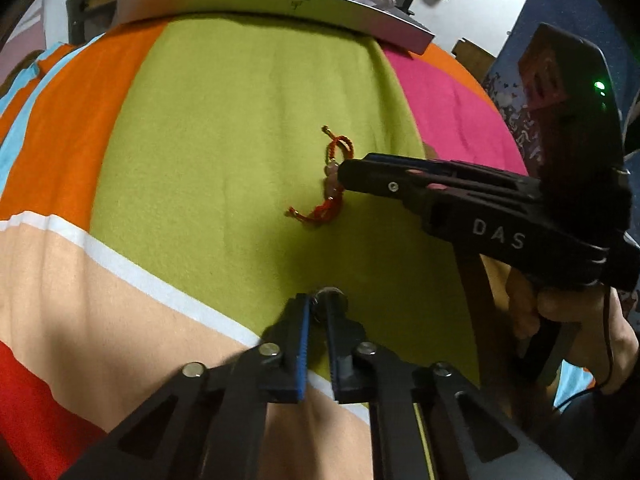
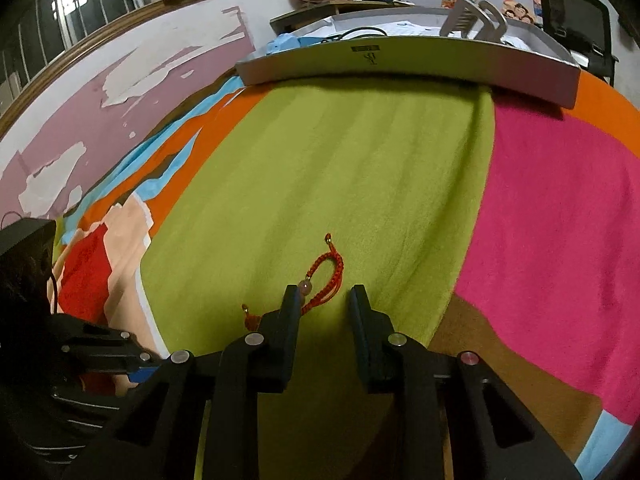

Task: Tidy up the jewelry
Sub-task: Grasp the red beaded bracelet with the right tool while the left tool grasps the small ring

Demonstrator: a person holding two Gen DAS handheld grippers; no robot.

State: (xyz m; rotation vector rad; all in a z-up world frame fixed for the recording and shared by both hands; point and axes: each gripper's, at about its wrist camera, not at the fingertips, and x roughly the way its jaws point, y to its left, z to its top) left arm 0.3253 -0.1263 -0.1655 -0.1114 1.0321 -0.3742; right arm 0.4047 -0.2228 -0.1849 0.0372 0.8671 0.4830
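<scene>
Item 1: red cord bracelet [image 2: 320, 276] w/ pale pink beads, lying loose on the green panel of the blanket [image 2: 352, 168]. Landmark for all else. Cord is curling in an S; gold-tipped ends are pointing off to either side.

Item 2: right gripper [image 2: 325, 300], coming in low over the bracelet, fingers spread wide. One fingertip is sitting right at the beads, the other is standing clear on bare green; part of the cord is lying between them. Nothing pinched yet.

Item 3: left gripper [image 1: 318, 306], hanging back on the near side of the bracelet, well apart from it. Fingers are nearly pressed together on a small dark round object [image 1: 330, 296]; can't tell what it is.

Item 4: grey tray [image 2: 408, 64], far side of the bracelet, at the blanket's far edge. Prob. the destination, judging by task.

Risks, as I'm judging them: fingers closing on beads only, so they're slipping out; tip dragging the cord and bunching the soft blanket; loose end snagging or dangling on lift; catching just one strand, bracelet sliding free en route to the tray.
</scene>
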